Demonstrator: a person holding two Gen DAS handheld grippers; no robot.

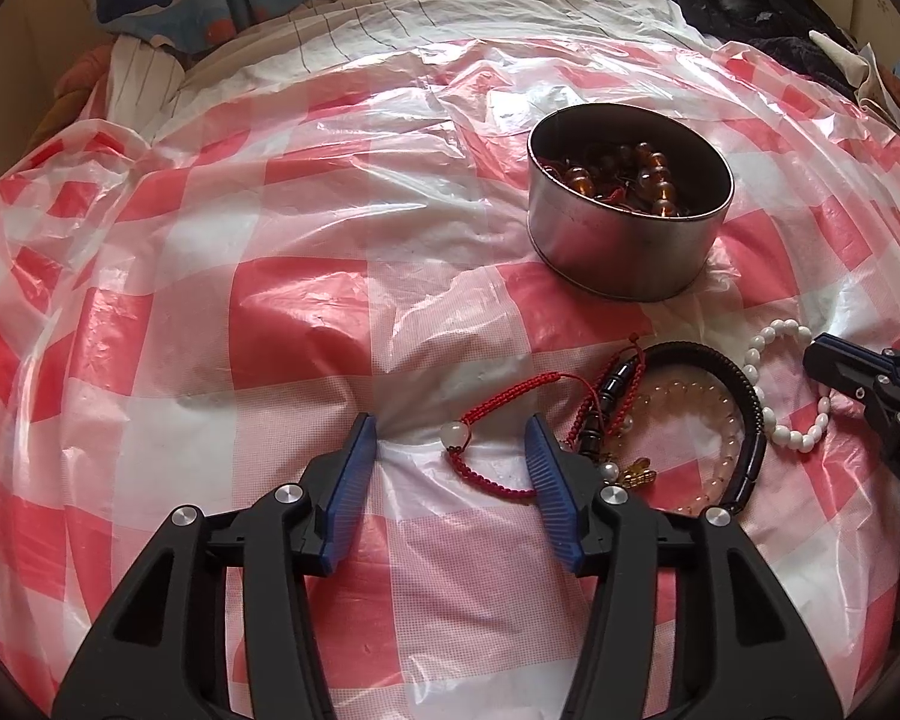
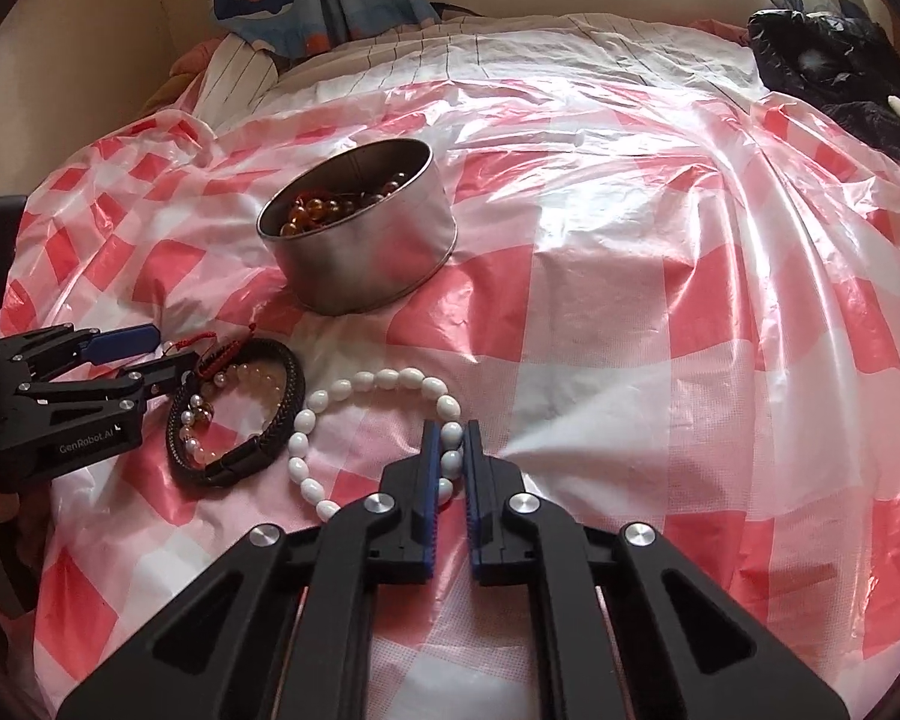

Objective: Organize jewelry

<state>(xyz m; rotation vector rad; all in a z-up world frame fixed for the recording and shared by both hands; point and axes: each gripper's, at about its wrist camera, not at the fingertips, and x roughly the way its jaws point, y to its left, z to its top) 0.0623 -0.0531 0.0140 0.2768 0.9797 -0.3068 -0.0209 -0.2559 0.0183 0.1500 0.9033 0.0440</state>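
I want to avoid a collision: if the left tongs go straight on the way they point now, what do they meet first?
Most likely the red cord bracelet lying between the open left tongs, then the checked plastic sheet below; depth is uncertain.

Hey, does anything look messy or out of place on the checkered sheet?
Yes. Beside the tin, several bracelets lie tangled together: a red cord bracelet, a black braided band and pale beads overlap. The white bead bracelet lies apart, pinched by the right claw.

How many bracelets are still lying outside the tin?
4, maybe more hidden: red cord bracelet between left fingers, black braided band around pale bead bracelet, white bead bracelet pinched by right fingers.
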